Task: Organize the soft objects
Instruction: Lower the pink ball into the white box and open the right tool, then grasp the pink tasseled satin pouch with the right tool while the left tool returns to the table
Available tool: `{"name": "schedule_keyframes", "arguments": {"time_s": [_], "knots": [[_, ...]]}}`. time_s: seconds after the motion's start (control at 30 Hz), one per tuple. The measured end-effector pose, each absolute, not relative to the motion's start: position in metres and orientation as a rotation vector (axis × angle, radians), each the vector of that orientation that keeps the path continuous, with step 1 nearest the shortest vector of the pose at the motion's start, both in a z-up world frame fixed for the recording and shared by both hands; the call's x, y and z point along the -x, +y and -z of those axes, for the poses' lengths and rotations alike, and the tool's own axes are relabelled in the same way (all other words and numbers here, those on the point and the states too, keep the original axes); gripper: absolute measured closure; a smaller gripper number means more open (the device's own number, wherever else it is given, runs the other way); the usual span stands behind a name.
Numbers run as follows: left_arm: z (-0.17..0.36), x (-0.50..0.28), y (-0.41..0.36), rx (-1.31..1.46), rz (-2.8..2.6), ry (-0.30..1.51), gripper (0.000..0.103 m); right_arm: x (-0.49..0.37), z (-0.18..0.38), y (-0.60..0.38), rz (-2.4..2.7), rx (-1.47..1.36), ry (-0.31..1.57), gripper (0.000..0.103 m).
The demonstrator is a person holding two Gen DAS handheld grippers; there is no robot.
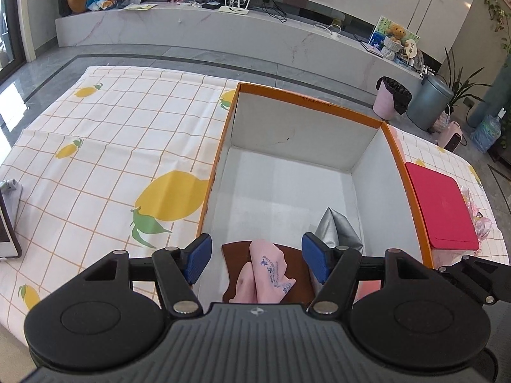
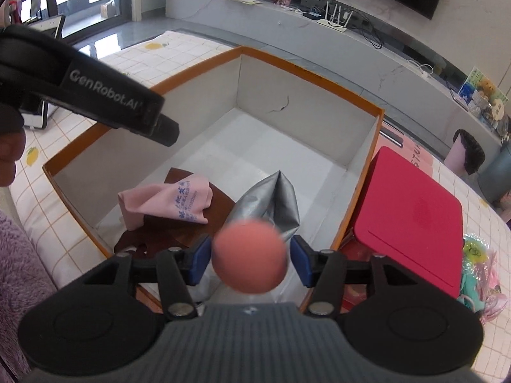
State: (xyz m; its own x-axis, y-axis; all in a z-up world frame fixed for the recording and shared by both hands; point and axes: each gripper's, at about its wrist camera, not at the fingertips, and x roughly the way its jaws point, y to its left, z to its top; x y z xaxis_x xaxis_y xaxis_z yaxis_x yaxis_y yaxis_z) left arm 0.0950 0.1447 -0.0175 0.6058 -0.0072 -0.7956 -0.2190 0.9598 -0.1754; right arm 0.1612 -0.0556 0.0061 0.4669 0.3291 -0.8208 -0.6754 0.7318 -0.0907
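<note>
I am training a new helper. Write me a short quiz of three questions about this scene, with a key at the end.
1. True or false: the pink cloth lies inside the box, partly on a brown cloth.
2. Choose one: what is between the fingers of the right gripper? A) a pink-orange ball B) a sock C) a sponge
3. Fill in: the red case lies ___ the box.

Key: 1 true. 2 A; the ball is blurred and the pads do not seem to press on it. 3 outside, right beside its wall.
</note>
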Motion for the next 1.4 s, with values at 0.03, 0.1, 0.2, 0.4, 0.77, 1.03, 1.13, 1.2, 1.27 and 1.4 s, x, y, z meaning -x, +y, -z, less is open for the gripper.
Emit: {"name": "schedule_keyframes", "arguments": {"time_s": [0.03, 0.1, 0.2, 0.4, 0.77, 1.03, 1.13, 1.2, 1.27, 1.4], "knots": [[0.017, -0.095, 0.145, 0.270, -0.125, 0.915, 0.027, -0.160, -0.007, -0.055, -0.644, 0.441, 0.887, 0.043], [0.017, -0.095, 0.146, 0.278, -0.122, 0.916, 0.027, -0.158, -0.008, -0.054, -0.651, 0.449, 0.879, 0.030], [0.018, -0.096, 0.147, 0.279, -0.122, 0.920, 0.027, -0.155, -0.011, -0.053, -0.643, 0.461, 0.865, 0.026], [0.019, -0.095, 0.145, 0.273, -0.115, 0.921, 0.027, -0.154, -0.015, -0.053, -0.669, 0.422, 0.887, 0.010], [0.005, -0.089, 0.136, 0.264, -0.086, 0.849, 0.027, -0.150, -0.030, -0.062, -0.636, 0.365, 0.831, 0.010], [-0.019, -0.073, 0.117, 0.281, -0.105, 0.692, 0.027, -0.156, -0.056, -0.099, -0.574, 0.269, 0.772, 0.010], [-0.032, -0.069, 0.110, 0.288, -0.094, 0.645, 0.027, -0.158, -0.070, -0.120, -0.543, 0.236, 0.739, 0.010], [-0.039, -0.071, 0.102, 0.298, -0.089, 0.639, 0.027, -0.162, -0.080, -0.136, -0.508, 0.219, 0.712, 0.010], [-0.046, -0.075, 0.091, 0.296, -0.072, 0.632, 0.027, -0.167, -0.089, -0.154, -0.453, 0.201, 0.687, 0.010], [-0.055, -0.084, 0.063, 0.265, -0.019, 0.619, 0.027, -0.180, -0.105, -0.199, -0.339, 0.170, 0.650, 0.009]]}}
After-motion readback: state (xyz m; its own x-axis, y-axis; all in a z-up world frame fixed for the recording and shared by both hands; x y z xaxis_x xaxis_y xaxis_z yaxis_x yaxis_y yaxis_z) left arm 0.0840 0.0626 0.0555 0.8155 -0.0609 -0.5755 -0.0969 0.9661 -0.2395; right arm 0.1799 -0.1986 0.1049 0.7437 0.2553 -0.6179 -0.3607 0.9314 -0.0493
